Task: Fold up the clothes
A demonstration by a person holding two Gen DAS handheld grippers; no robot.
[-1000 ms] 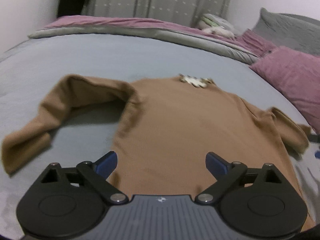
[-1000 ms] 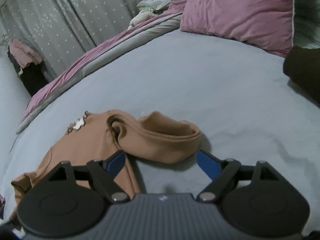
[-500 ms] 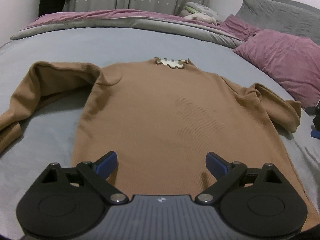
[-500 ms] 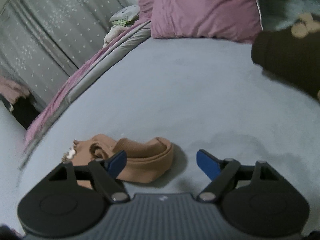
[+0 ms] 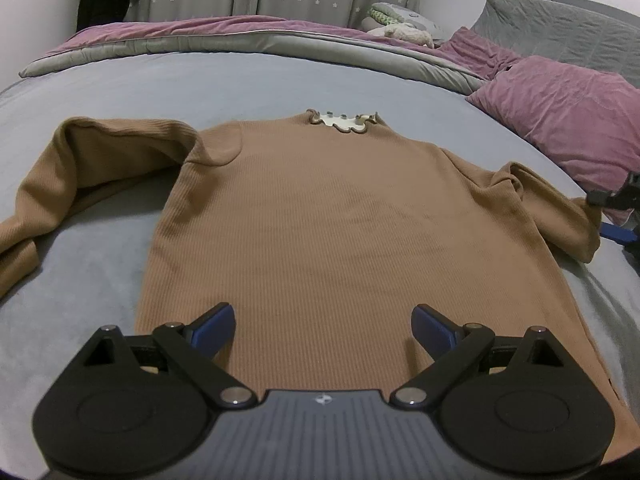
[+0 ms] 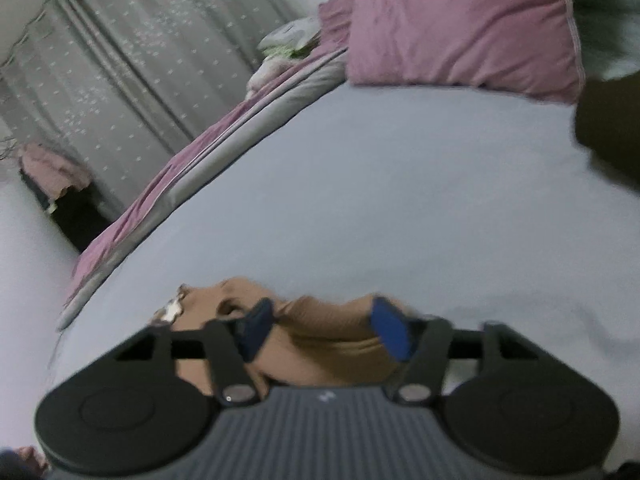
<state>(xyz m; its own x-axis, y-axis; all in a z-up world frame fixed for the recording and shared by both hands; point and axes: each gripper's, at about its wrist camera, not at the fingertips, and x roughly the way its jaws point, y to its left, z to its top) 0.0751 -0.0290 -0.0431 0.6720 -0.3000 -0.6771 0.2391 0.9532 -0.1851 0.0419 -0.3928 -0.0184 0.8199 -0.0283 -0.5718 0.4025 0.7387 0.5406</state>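
Observation:
A brown ribbed sweater [image 5: 340,220] lies flat on the grey-blue bed sheet [image 5: 240,80], its white frilled collar [image 5: 344,122] at the far end. Its left sleeve [image 5: 80,168] bends back toward me. My left gripper [image 5: 323,328] hovers open over the hem, with nothing between its fingers. In the right wrist view, my right gripper [image 6: 323,330] is closing on the cuff of the right sleeve [image 6: 332,348]. The cloth fills the gap and both blue pads touch it. That gripper also shows at the right edge of the left wrist view, beside the sleeve end [image 5: 568,224].
A pink pillow [image 5: 560,128] lies at the right of the bed, with a grey one behind it. A folded pink and grey duvet [image 5: 240,40] runs along the far side. A dark garment [image 6: 608,132] lies at the right edge. Star-print curtains hang behind.
My right gripper moved in over the sleeve cuff and its jaws narrowed onto it. The left view first shifted toward the sweater's middle, then stayed still.

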